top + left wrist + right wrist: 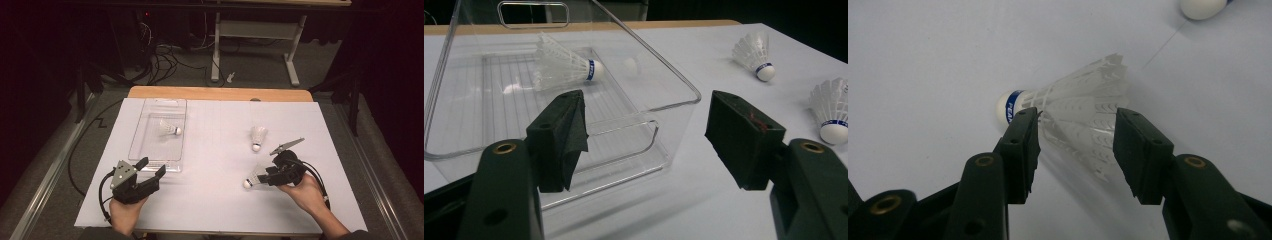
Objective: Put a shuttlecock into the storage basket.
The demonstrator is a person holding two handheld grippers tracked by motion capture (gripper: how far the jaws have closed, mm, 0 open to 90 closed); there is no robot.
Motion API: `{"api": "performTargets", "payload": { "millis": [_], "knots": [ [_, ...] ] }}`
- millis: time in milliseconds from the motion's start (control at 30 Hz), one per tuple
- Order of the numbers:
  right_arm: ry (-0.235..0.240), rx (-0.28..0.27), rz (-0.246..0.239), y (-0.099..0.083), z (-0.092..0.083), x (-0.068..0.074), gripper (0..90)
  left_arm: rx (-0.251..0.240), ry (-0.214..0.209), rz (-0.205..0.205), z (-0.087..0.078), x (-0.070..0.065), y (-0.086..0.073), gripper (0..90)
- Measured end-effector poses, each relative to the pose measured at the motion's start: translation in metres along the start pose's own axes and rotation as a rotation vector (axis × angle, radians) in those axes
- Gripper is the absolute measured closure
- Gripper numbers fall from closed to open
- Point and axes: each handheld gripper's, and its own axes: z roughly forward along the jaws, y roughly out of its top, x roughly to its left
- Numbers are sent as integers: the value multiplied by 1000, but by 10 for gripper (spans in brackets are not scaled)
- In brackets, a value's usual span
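White feathered plastic shuttlecock (1075,117) lies on the desk (210,200) between the right tool (1075,150)'s half-spread jaws, skirt not visibly pinched, likely bound for the clear plastic bin (664,107) ahead of the spread, empty left tool (646,142).

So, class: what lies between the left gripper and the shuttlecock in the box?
The high view shows the clear box's near wall between left gripper and shuttlecock.
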Motion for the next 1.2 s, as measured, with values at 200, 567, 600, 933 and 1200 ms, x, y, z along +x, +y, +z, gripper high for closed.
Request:
{"api": "performTargets", "payload": {
  "millis": [200,567,600,933,1200],
  "knots": [
    [14,24,-4,1,4,1,582,4,-2,1,0,0,0,333],
    [66,31,-33,1,5,1,754,22,-8,2,2,0,0,332],
    [70,35,-34,0,5,1,767,24,-9,1,2,0,0,332],
    [139,19,-43,1,2,-1,896,37,-11,1,3,0,0,329],
    [161,1,-45,2,-1,0,900,40,-13,2,3,0,0,329]
  ]
}}
